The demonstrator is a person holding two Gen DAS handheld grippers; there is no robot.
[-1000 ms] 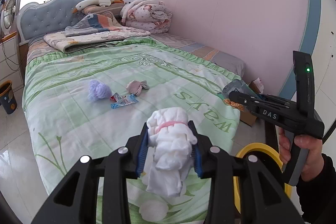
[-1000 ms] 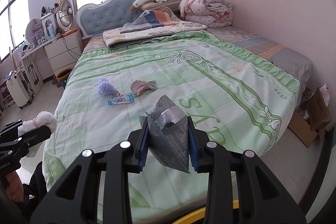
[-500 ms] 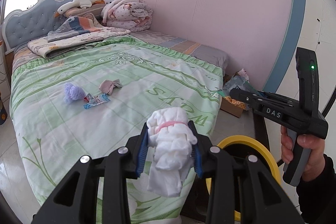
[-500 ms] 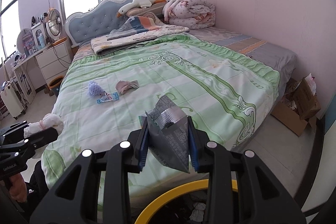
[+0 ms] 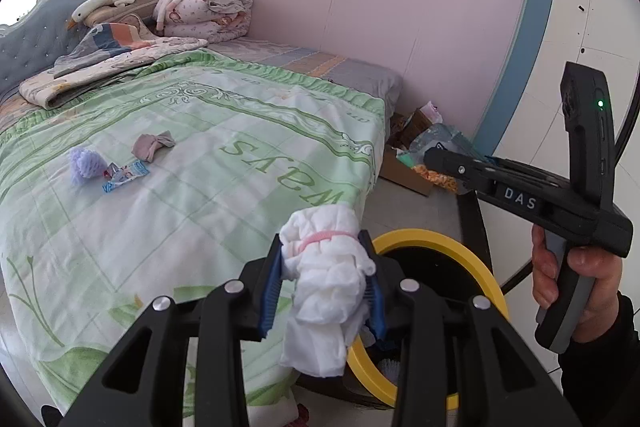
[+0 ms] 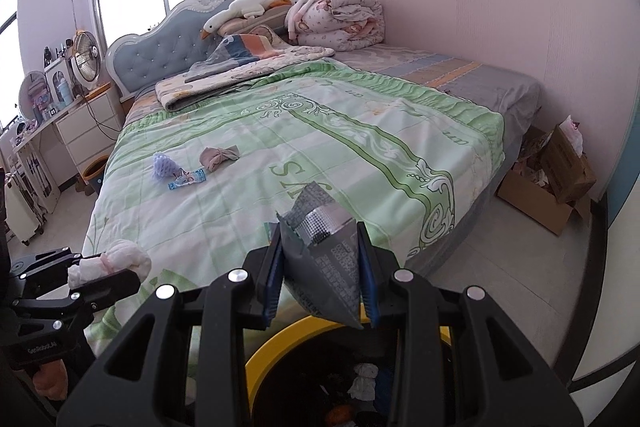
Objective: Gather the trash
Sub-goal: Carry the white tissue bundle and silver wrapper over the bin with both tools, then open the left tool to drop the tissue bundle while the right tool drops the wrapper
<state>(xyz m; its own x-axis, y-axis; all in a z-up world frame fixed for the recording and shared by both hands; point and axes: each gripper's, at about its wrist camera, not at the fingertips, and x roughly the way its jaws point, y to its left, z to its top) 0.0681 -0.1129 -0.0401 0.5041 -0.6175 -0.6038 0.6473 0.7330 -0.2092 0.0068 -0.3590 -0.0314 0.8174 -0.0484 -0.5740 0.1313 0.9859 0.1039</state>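
Gripping a white wad (image 5: 326, 291), left gripper (image 5: 326, 293) pads clamped on both sides, at the yellow-rimmed bin (image 5: 486, 275). Right gripper (image 6: 320, 273) clamped on grey foil packet (image 6: 324, 267) above the bin rim. Bin contents dim, probably tissue. Wrapper (image 6: 187, 181) on bed (image 6: 360, 131)

- Two grippers: left gripper (image 5: 326, 283), right gripper (image 6: 320, 267)
- One white wad (image 5: 326, 291)
- One grey wrapper (image 6: 324, 263)
- One yellow-rimmed bin (image 5: 444, 243)
- Three bits lying on one bed (image 6: 360, 155): purple ball (image 6: 163, 165), blue wrapper (image 6: 187, 181), beige sock (image 6: 218, 157)
- One cardboard box (image 6: 536, 203)
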